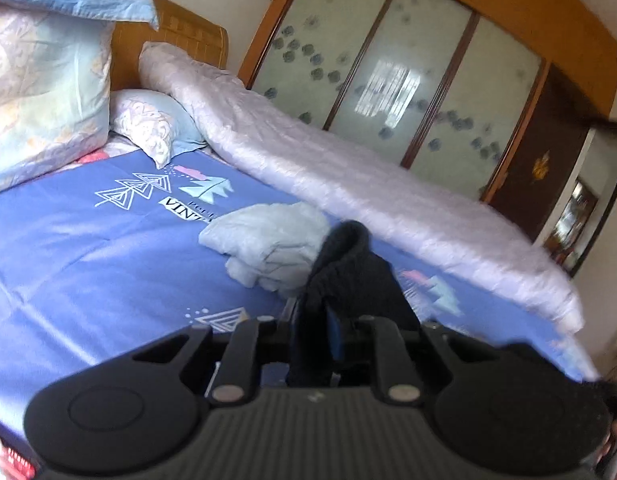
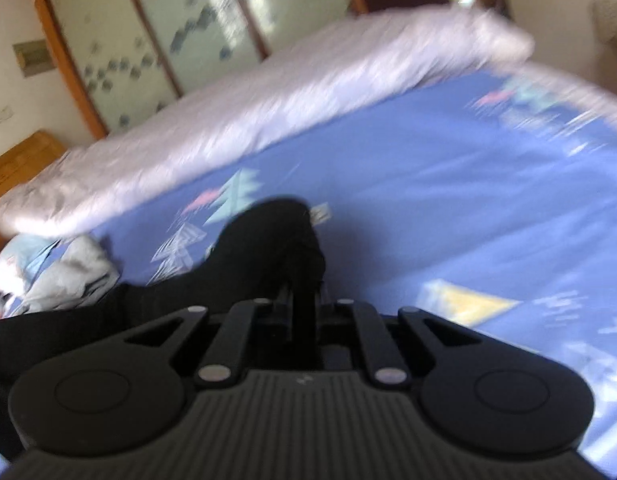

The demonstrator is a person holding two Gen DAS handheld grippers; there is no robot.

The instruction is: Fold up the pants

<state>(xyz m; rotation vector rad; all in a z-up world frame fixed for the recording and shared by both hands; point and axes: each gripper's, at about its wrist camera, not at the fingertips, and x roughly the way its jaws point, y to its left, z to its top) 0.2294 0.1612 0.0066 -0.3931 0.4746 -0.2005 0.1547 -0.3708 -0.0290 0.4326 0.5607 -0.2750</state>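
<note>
Holding the black pants (image 1: pixel 348 268) pinched in both tongs, left tongs (image 1: pixel 314 320) and right tongs (image 2: pixel 304 300) each clamped tight on a bunch of fabric at lower centre of frame, we keep them lifted over the blue bed sheet (image 1: pixel 88 240) (presumably to spread them flat), a grey garment (image 1: pixel 268 240) just beside

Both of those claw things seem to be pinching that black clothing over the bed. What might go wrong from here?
The black pants bunch up at both jaws, so they could fold crookedly. The grip looks narrow, so fabric might slip free. The crumpled grey garment lies close by on the blue sheet and may get dragged along.
</note>
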